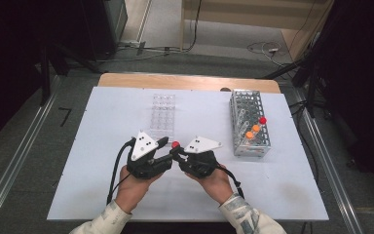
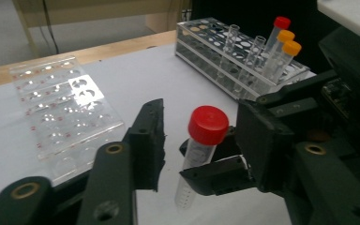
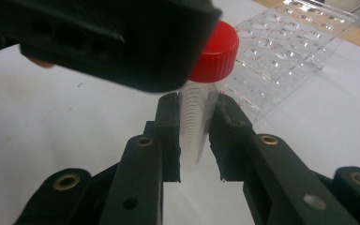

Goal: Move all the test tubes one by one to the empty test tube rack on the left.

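Observation:
A clear tube with a red cap (image 1: 176,144) stands upright a little above the white table (image 1: 102,185), between the two hands. My right gripper (image 3: 194,101) is shut on the tube's clear body (image 3: 193,126) below the cap. My left gripper (image 2: 199,112) comes in from the other side with its jaws on either side of the red cap (image 2: 208,124). A small gap shows on each side, so its pads do not press on it. In the high view the left gripper (image 1: 169,149) and the right gripper (image 1: 177,153) meet tip to tip at the front middle of the table.
A metal rack (image 1: 249,124) at the right holds a red-capped tube, two orange-capped ones and some open tubes. A clear plastic rack (image 1: 163,114) lies just behind the grippers. The white table's front edge is near the person's sleeves.

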A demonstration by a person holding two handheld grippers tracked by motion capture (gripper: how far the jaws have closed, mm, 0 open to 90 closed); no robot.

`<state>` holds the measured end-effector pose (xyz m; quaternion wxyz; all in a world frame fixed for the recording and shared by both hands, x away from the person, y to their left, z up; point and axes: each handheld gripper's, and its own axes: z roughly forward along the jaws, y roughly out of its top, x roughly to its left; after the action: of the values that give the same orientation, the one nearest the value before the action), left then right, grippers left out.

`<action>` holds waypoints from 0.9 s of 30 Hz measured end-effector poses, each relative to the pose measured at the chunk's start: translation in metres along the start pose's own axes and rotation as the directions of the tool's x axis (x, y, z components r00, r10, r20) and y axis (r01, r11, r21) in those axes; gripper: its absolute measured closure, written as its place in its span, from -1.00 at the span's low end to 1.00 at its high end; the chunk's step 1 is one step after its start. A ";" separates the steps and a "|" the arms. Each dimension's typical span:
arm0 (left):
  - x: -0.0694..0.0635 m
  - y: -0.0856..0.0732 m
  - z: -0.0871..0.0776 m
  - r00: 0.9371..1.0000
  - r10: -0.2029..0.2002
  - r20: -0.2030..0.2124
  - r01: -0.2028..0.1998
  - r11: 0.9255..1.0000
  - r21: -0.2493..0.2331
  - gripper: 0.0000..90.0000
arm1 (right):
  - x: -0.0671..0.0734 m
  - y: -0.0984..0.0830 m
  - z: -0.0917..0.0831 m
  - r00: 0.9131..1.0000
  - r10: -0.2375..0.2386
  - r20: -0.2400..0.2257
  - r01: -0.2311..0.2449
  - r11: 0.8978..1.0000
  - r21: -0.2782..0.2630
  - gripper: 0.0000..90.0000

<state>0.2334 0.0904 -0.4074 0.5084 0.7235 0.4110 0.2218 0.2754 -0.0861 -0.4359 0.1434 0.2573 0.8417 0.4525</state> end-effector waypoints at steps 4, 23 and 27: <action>0.002 0.000 0.003 1.000 -0.002 0.003 0.002 1.000 0.011 0.32 | 0.001 0.001 0.000 1.000 -0.004 -0.005 0.004 1.000 -0.001 0.59; 0.003 -0.001 0.007 1.000 0.000 0.027 0.000 1.000 0.018 0.54 | 0.002 0.001 -0.003 1.000 -0.007 -0.015 0.007 1.000 -0.006 0.59; 0.003 -0.001 0.007 1.000 -0.002 0.030 0.002 1.000 0.018 0.54 | 0.001 0.000 -0.004 1.000 0.006 -0.025 -0.006 1.000 -0.005 0.54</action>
<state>0.2401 0.0893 -0.4111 0.5081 0.7310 0.4059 0.2067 0.2731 -0.0881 -0.4335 0.1322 0.2539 0.8415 0.4582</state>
